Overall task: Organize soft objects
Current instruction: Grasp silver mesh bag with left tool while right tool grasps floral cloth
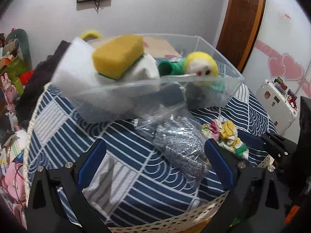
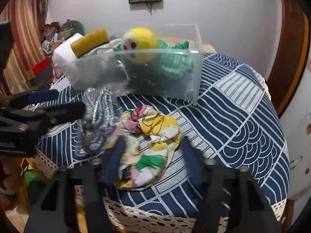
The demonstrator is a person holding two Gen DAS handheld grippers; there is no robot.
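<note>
A clear plastic bin [image 1: 223, 89] [image 2: 196, 73] stands on the blue patterned tablecloth [image 1: 81, 128]. It holds a yellow-green sponge [image 1: 118, 58] [image 2: 91, 42], a white foam block [image 1: 75, 71], a white cloth and a yellow-headed green doll [image 1: 200, 66] [image 2: 140, 40]. A steel scrubber in a clear bag [image 1: 180, 147] [image 2: 97, 120] lies in front of the bin. A floral cloth [image 1: 229, 134] [image 2: 151, 145] lies to its right. My left gripper [image 1: 155, 151] is open, its fingers either side of the bagged scrubber. My right gripper [image 2: 151, 149] is open around the floral cloth.
The table has a cream lace edge [image 1: 175, 221] [image 2: 155, 221]. Clutter and toys [image 1: 11, 81] pile up at the left. A white case [image 1: 276, 101] stands at the right, a wooden door [image 1: 243, 19] behind. The left gripper shows in the right wrist view [image 2: 48, 112].
</note>
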